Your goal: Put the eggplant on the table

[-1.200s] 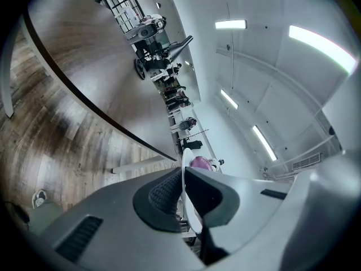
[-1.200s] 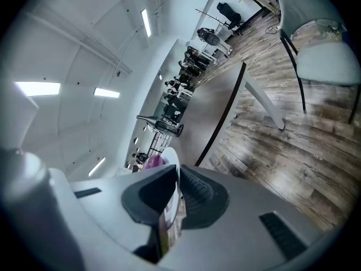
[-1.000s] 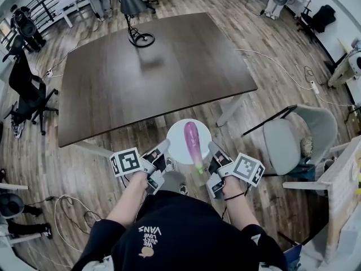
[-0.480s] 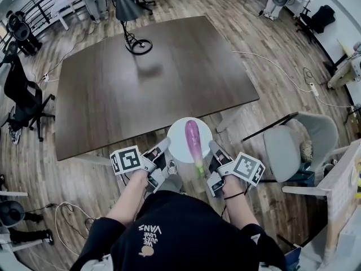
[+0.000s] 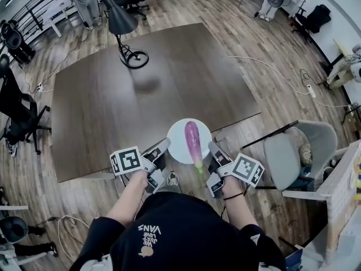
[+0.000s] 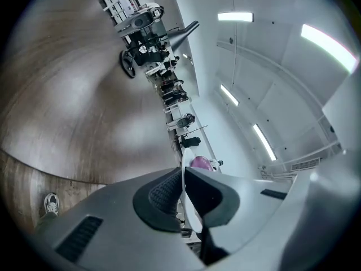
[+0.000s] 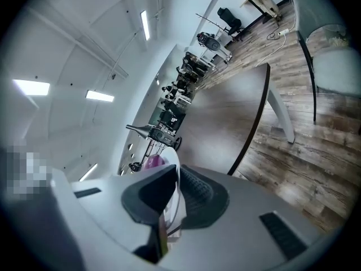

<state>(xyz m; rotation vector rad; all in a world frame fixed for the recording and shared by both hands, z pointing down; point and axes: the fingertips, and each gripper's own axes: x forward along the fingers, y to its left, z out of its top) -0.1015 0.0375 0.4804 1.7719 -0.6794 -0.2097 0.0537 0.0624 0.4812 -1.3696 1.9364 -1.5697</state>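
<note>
Purple and glossy, the eggplant [image 5: 192,141] lies lengthwise on a round white plate [image 5: 177,137], its green stem end pointing away from the table [image 5: 141,89] and toward the person. The plate sits across the table's near edge, partly over the dark wood top and partly over the floor. Whether it touches the top cannot be told.

On the side of the plate toward the table's left end, the left gripper [image 5: 161,149] has its jaws clamped on the rim. The right gripper [image 5: 214,150] pinches the opposite rim, toward the table's right end. In each gripper view the thin white rim runs between the ribbed pads.

At the table's far side stands a black desk lamp [image 5: 121,24]. Off the table's right corner is a grey chair [image 5: 293,145].
</note>
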